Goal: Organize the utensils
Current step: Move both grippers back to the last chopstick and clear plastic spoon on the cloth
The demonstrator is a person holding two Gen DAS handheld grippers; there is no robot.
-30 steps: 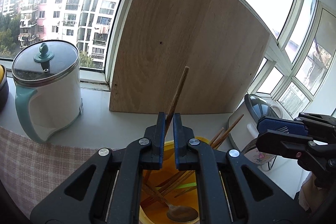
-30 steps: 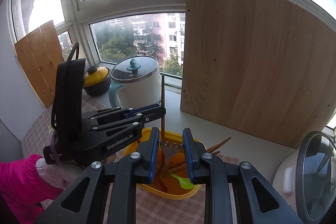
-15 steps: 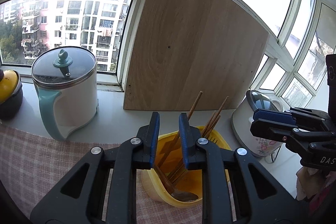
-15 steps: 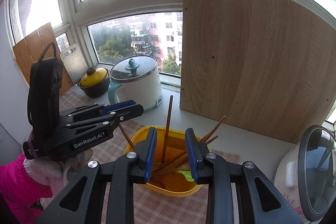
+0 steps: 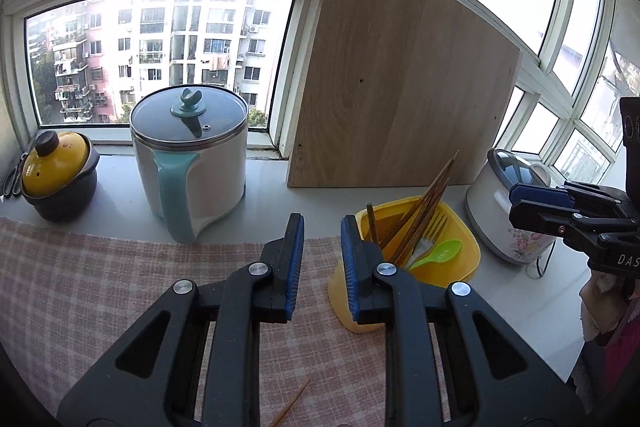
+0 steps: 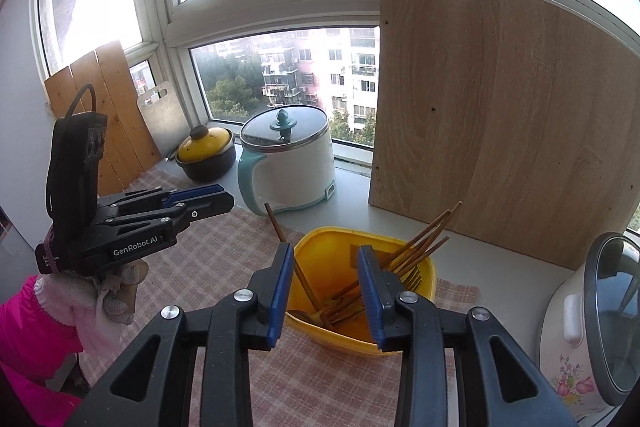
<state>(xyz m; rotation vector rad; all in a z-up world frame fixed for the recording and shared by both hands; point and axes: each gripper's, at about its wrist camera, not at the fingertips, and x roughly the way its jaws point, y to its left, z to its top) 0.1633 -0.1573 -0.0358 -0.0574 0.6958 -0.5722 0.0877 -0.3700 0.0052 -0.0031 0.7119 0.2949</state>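
Observation:
A yellow plastic tub [image 5: 464,255] [image 6: 424,267] stands on the checked cloth and holds several wooden chopsticks [image 5: 428,203] [image 6: 424,239], a metal fork [image 5: 434,227] and a green spoon [image 5: 440,251]. My left gripper [image 5: 322,227] is open and empty, left of the tub; it also shows in the right wrist view [image 6: 200,201]. My right gripper [image 6: 324,259] is open and empty, just in front of and above the tub; it also shows at the right in the left wrist view [image 5: 532,201]. A loose chopstick [image 5: 292,405] lies on the cloth near me.
A white and teal electric pot [image 5: 188,155] [image 6: 288,159] and a yellow-lidded dark pot [image 5: 56,175] [image 6: 206,153] stand on the sill. A large wooden board [image 5: 396,87] [image 6: 500,115] leans on the window. A white rice cooker [image 5: 504,211] [image 6: 592,327] stands right of the tub.
Both grippers have opened, let go of the chopstick and the fork into the tub, and pulled back and up from it. The left gripper has moved left.

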